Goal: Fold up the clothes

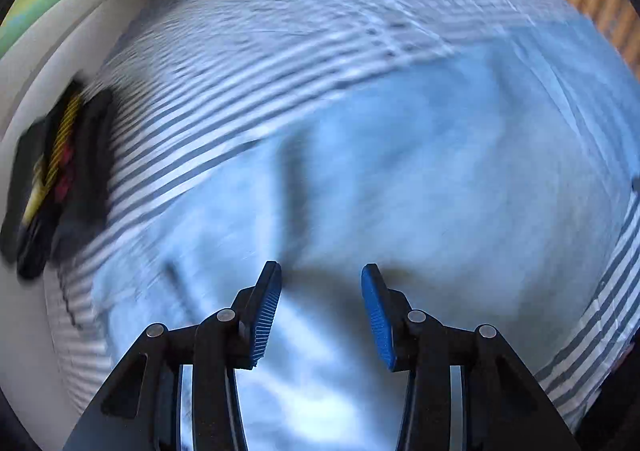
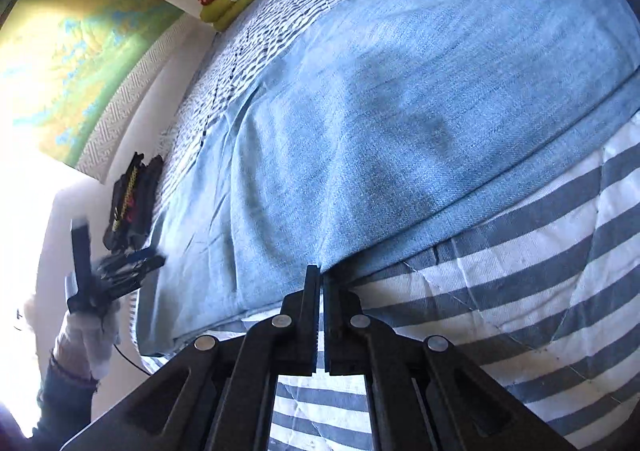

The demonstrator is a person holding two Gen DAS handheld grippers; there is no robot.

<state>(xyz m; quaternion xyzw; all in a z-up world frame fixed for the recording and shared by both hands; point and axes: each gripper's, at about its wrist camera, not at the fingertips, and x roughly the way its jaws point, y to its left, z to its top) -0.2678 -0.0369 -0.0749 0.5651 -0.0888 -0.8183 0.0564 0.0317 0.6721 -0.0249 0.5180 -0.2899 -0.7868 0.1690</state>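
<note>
A: Blue denim garment (image 2: 400, 99) lies spread on the striped bed cover (image 2: 540, 275). Where are our claws?

B: Our right claw (image 2: 321, 275) is clenched on the garment's near edge. Our left claw (image 1: 321, 283) hangs above the denim, released, nothing between its blue pads (image 1: 266, 315).

Striped bedspread (image 2: 520, 291) (map (image 2: 80, 63) beside)

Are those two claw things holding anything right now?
The right gripper pinches the blue denim garment by its near edge. The left gripper is open, holding nothing.

Parted left gripper (image 1: 321, 277) above blue denim (image 1: 440, 171)
</note>
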